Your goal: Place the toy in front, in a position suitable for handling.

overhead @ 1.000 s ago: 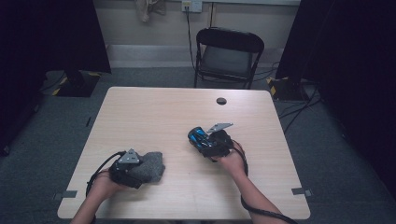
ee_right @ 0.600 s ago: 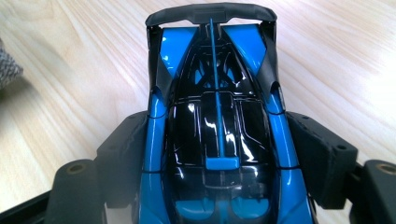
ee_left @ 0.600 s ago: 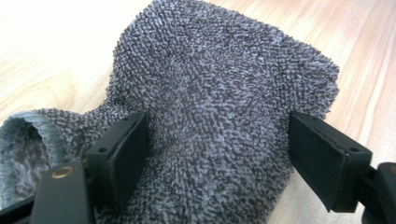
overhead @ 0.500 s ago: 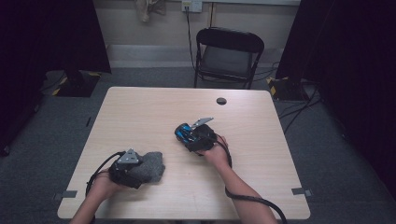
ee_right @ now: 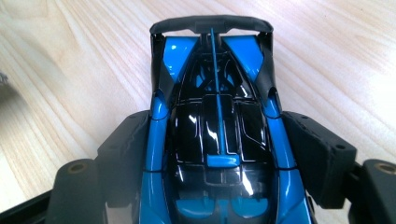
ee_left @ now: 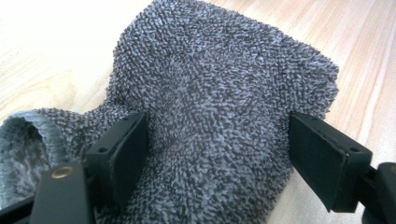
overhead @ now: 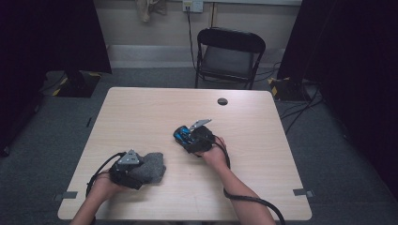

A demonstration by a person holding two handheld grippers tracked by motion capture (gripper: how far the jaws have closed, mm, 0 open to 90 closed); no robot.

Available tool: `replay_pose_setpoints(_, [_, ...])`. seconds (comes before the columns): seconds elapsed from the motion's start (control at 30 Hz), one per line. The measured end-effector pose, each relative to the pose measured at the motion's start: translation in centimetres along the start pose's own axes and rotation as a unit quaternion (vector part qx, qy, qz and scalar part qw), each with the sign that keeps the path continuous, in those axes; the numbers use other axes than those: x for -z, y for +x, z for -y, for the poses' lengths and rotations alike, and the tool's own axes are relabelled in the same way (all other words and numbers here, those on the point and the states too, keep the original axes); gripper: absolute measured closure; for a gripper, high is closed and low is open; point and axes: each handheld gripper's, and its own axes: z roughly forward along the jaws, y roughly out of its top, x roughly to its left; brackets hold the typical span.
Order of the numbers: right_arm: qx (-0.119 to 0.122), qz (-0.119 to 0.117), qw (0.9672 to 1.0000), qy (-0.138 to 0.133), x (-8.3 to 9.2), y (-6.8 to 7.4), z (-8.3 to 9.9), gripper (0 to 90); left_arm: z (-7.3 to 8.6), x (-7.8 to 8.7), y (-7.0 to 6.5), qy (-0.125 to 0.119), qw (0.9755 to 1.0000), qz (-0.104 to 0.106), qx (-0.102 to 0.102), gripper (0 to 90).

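near the front left corner of the table (overhead: 141,108) the left gripper (overhead: 126,169) sits low on the wood with a grey terry sock (ee_left: 219,98) bunched between its jaws; in the left gripper view both black pads press into the pile, the jaws standing wide because the fabric is thick, and the sock's open cuff curls out at the lower left. further right, about the middle of the table and a little toward its front edge, the right gripper (overhead: 195,137) has a blue and black toy car (ee_right: 217,126) clamped across its body, one pad on each flank, the rear wing pointing away from the hand and the car low over the wood or on it; which, i cannot tell. near the far edge lies a small dark disc (overhead: 222,101), well apart from both. the work looks like bringing car and sock together, perhaps slipping the car into the cuff. the risks as i judge them: the pads hold glossy, curved sides, so a twist or bump could let the car slide out; the sock is gripped mid-body, not at the cuff, so its mouth may stay collapsed and the wing could snag the loops.
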Motion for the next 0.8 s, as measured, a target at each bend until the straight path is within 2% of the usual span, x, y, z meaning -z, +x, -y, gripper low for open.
replay_pose_setpoints(0.3, [0.007,-0.001,1.0,0.002,-0.09,-0.08,0.5,26.4,-0.03,-0.01,-0.05,0.001,1.0,0.0,0.0,20.9])
replay_pose_setpoints(0.5, [0.005,-0.007,1.0,-0.005,-0.04,-0.24,0.77,25.5,-0.04,-0.01,-0.05,0.002,1.0,-0.001,0.0,21.0])
replay_pose_setpoints(0.53, [0.008,-0.005,0.9999,-0.007,-0.03,-0.21,0.81,24.0,-0.05,-0.01,-0.06,0.002,1.0,-0.001,0.0,20.9])
replay_pose_setpoints(0.57, [0.01,0.002,0.9999,-0.012,0.09,-0.2,0.83,18.3,-0.06,-0.02,-0.06,0.002,1.0,-0.001,0.0,21.0])
replay_pose_setpoints(0.8, [0.003,-0.007,0.9998,-0.017,0.83,-0.51,0.73,13.9,-0.06,-0.02,-0.07,0.002,1.0,-0.002,-0.001,21.0])
